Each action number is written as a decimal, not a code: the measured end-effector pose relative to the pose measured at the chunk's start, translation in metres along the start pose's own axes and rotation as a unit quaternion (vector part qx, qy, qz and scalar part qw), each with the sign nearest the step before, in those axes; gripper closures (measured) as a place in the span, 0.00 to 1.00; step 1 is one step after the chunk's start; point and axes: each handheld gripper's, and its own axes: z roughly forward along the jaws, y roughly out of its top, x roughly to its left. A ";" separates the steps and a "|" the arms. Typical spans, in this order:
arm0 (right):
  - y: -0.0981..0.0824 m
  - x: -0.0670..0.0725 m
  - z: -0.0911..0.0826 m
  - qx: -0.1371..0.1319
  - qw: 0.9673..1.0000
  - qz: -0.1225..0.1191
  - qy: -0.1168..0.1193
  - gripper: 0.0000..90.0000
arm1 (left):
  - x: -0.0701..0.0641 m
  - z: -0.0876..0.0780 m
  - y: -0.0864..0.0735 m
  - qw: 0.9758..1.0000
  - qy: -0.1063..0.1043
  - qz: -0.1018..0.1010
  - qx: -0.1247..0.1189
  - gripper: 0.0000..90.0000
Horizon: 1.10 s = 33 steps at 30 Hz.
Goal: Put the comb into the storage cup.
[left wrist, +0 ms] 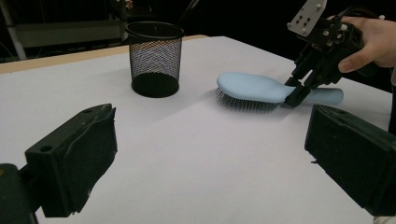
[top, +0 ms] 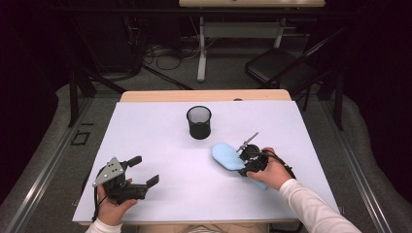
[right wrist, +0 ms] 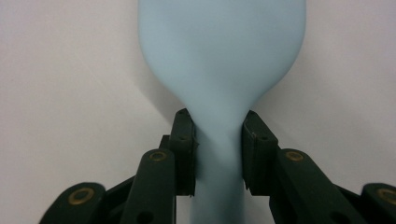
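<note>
A light blue hairbrush (top: pixel 227 156) lies bristles down on the white table (top: pixel 160 141), right of centre. My right gripper (top: pixel 248 162) points down over the brush's neck, and in the right gripper view its jaws press on both sides of the hairbrush (right wrist: pixel 219 70) where the head narrows into the handle. The left gripper view shows the hairbrush (left wrist: pixel 252 87) with the right gripper (left wrist: pixel 299 91) clamped on its neck. My left gripper (top: pixel 143 170) rests at the front left of the table, jaws wide apart with nothing between them.
A black mesh cup (top: pixel 199 122) stands upright behind the brush near the table's middle, and it is also in the left gripper view as the mesh cup (left wrist: pixel 155 58). Beyond the table are a chair (top: pixel 282 68), another desk's legs and cables on the floor.
</note>
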 end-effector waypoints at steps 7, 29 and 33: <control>-0.002 -0.001 -0.002 -0.013 1.000 0.004 0.003 0.77 | 0.000 0.000 0.000 1.000 0.000 0.000 0.000 0.03; -0.005 0.002 -0.013 -0.058 0.998 0.021 0.013 0.77 | 0.000 0.000 0.000 1.000 -0.001 0.000 0.001 0.03; -0.005 0.003 -0.016 -0.070 0.997 0.025 0.015 0.77 | 0.000 0.000 0.000 1.000 0.001 0.000 0.000 0.03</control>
